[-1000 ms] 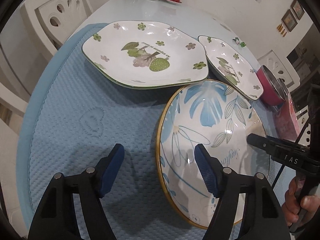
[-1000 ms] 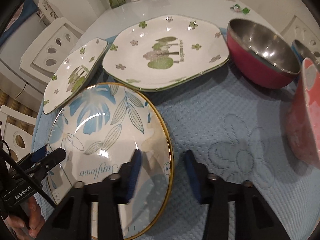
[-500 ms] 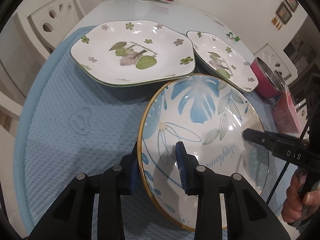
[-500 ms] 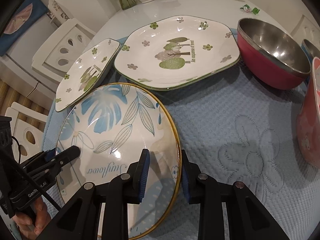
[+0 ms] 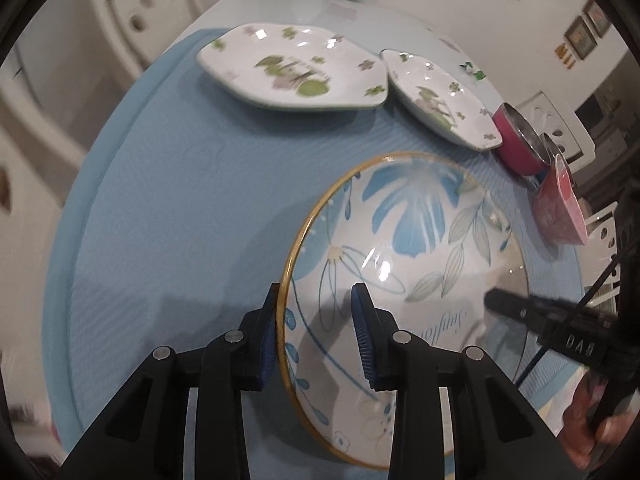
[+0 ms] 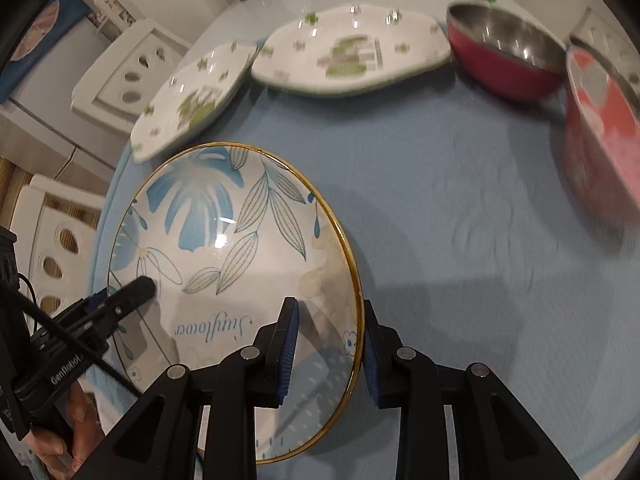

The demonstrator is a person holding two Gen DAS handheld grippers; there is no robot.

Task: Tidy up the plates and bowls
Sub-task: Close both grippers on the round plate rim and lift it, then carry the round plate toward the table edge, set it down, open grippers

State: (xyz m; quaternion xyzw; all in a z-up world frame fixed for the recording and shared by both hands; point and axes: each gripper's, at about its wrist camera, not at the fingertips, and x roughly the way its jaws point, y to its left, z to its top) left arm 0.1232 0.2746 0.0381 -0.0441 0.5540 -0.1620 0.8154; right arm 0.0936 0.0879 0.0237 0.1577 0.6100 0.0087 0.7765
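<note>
Blue quilted mat [image 5: 168, 208] covering the tabletop, cushioning the crockery. Blue-leaf plate with gold rim [image 6: 240, 264], nearest the cameras, is clamped at opposite edges: left gripper [image 5: 316, 336] and right gripper [image 6: 326, 352] each pinch the rim narrowly (two grips probably keep a wide, shallow plate level). Beyond lie the large floral plate [image 6: 352, 52], small floral plate [image 6: 192, 100], and red steel-lined bowl [image 6: 504, 60], presumably stacking destinations.

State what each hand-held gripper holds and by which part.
Both hold the round blue-leaf, gold-rimmed plate by its rim: left hand-held gripper on one side, right hand-held gripper on the opposite side.
</note>
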